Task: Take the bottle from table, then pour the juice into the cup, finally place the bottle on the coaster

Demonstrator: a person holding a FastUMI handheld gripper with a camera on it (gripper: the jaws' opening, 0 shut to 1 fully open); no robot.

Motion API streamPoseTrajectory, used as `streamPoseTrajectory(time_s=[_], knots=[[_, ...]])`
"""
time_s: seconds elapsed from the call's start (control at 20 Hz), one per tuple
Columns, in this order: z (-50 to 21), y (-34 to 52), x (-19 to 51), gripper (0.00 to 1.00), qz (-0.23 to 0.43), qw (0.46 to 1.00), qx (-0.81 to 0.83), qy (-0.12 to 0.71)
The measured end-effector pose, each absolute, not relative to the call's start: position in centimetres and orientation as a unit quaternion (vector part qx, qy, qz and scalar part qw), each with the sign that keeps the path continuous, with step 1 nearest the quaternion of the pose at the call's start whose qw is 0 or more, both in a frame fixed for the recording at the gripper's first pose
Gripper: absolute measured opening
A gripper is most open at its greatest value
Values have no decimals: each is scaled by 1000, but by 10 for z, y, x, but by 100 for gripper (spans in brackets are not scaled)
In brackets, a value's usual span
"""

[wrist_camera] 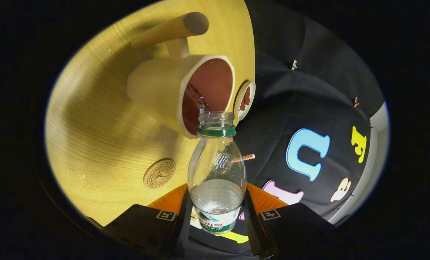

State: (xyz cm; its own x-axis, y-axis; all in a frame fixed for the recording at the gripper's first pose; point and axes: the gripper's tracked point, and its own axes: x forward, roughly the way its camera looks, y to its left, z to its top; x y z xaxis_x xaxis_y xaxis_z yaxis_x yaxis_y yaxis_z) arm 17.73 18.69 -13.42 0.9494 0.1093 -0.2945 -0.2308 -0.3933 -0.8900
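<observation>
The gripper (216, 216) is clamping both fingers on the lower body of the clear plastic bottle (216, 173), tipping its open mouth over the rim of the cream cup (157, 90). Brown juice (211, 86) is filling the cup. The round cork coaster (159, 173) is lying on the wooden table (92, 137), beside the bottle.

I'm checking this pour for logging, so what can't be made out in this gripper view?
- Bottle base: hidden between the jaws, which press on both sides.
- Cup fill level: cannot be judged, because the view is tilted.
- Small white dish beyond the cup: contents too small to identify.
- Coaster lettering: too small to read.
- Wooden handle: its far end is cut off.
</observation>
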Motion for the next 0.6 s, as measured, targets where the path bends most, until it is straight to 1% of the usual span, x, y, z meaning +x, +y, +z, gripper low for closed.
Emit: streamPoseTrajectory(time_s=[0.6], knots=[[-129,197,179,68,166,503,-848,15]])
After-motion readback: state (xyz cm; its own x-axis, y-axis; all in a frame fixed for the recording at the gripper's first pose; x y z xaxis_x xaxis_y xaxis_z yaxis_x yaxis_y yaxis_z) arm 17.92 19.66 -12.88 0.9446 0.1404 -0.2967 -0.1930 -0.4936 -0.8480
